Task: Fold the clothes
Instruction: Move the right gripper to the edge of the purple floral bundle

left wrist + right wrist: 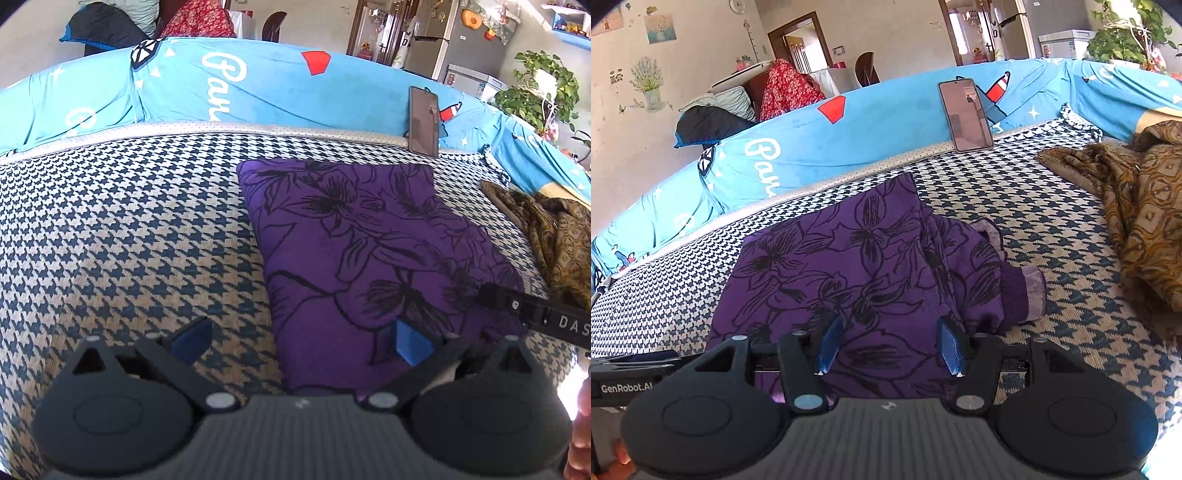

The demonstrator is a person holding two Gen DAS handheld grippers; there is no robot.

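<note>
Garment: a purple garment (354, 236) with black flower outlines is seen folded into a long panel on the houndstooth sofa seat (129, 229).
Long axis: it is run from the near seat edge toward the phone (424, 122), which is propped against the blue backrest cover (258, 88); the far short edge is laid just short of the phone.
Sleeve side: a cuffed sleeve (1023, 291) is seen bunched beside the panel, on the side away from the phone's left.
Left claw (299, 341): held open; one blue pad over bare seat, the other over the garment's near edge, nothing gripped.
Right claw (888, 347): held open above the garment's near end, nothing pinched.
Other cloth: a brown patterned cloth (1137, 206) is heaped well right of the phone.
</note>
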